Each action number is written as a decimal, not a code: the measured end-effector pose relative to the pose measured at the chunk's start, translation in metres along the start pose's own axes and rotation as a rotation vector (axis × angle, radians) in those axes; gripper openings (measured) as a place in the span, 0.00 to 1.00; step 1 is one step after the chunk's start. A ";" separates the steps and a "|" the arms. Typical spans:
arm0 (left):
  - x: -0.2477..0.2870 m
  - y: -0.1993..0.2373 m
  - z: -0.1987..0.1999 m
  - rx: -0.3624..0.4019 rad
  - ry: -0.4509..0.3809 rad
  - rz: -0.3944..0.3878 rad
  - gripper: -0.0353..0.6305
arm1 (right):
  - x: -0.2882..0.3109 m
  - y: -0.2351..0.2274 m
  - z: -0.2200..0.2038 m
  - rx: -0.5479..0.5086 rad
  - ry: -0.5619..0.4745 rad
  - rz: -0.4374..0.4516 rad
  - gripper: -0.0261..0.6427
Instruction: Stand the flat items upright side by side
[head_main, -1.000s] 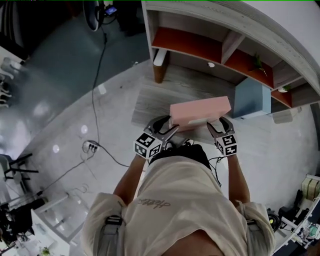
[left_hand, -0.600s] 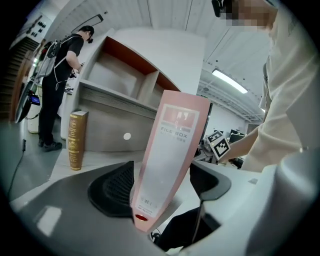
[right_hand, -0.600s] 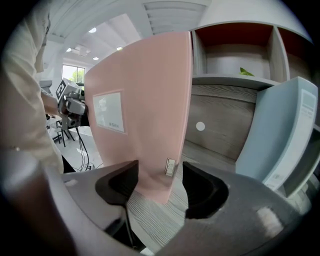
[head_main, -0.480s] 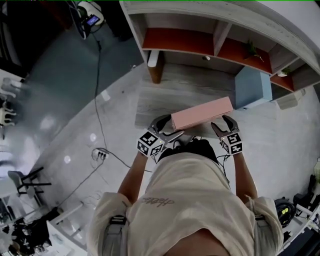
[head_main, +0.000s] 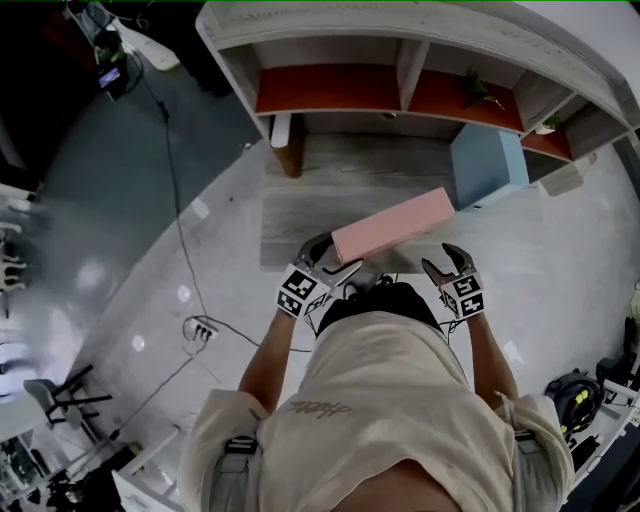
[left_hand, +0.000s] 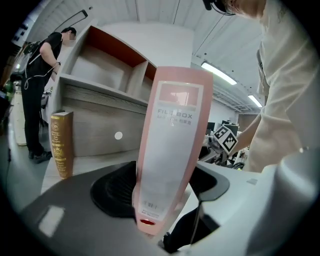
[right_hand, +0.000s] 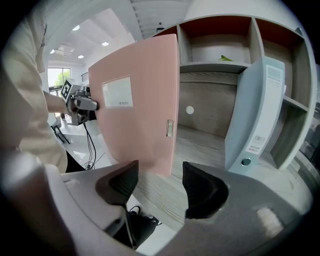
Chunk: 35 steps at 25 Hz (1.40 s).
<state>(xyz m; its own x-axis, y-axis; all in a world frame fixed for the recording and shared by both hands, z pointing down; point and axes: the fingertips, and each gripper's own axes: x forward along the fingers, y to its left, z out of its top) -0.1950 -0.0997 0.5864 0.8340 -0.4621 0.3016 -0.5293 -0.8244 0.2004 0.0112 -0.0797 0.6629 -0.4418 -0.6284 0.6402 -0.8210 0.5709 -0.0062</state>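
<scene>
Pink file box stands on edge on the worktop. Its spine end sits between the wide jaws of the left tongs, which have just been opening and seem not to press it. Right tongs gape empty just short of its other end. It looks stiff, smooth, probably light and tippy, so pinch it low across the spine.

Pink file box, pale blue file box, brown book lettered gold

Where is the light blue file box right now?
The light blue file box stands upright at the right end of the grey wooden desk in the head view, below the red-backed shelf, right of the pink file box.
</scene>
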 end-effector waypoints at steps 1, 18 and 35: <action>0.001 0.001 0.001 0.003 -0.008 0.009 0.57 | -0.003 0.000 -0.005 0.006 0.008 -0.003 0.45; 0.064 -0.008 0.020 -0.077 0.041 0.194 0.56 | -0.040 -0.041 -0.043 0.175 -0.037 -0.099 0.45; 0.173 -0.025 0.067 -0.107 0.120 0.394 0.56 | -0.083 -0.140 -0.054 0.260 -0.185 -0.158 0.42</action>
<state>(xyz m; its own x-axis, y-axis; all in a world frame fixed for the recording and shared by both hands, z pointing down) -0.0272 -0.1806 0.5705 0.5439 -0.6888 0.4792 -0.8225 -0.5509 0.1417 0.1827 -0.0789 0.6524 -0.3401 -0.7970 0.4991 -0.9386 0.3203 -0.1282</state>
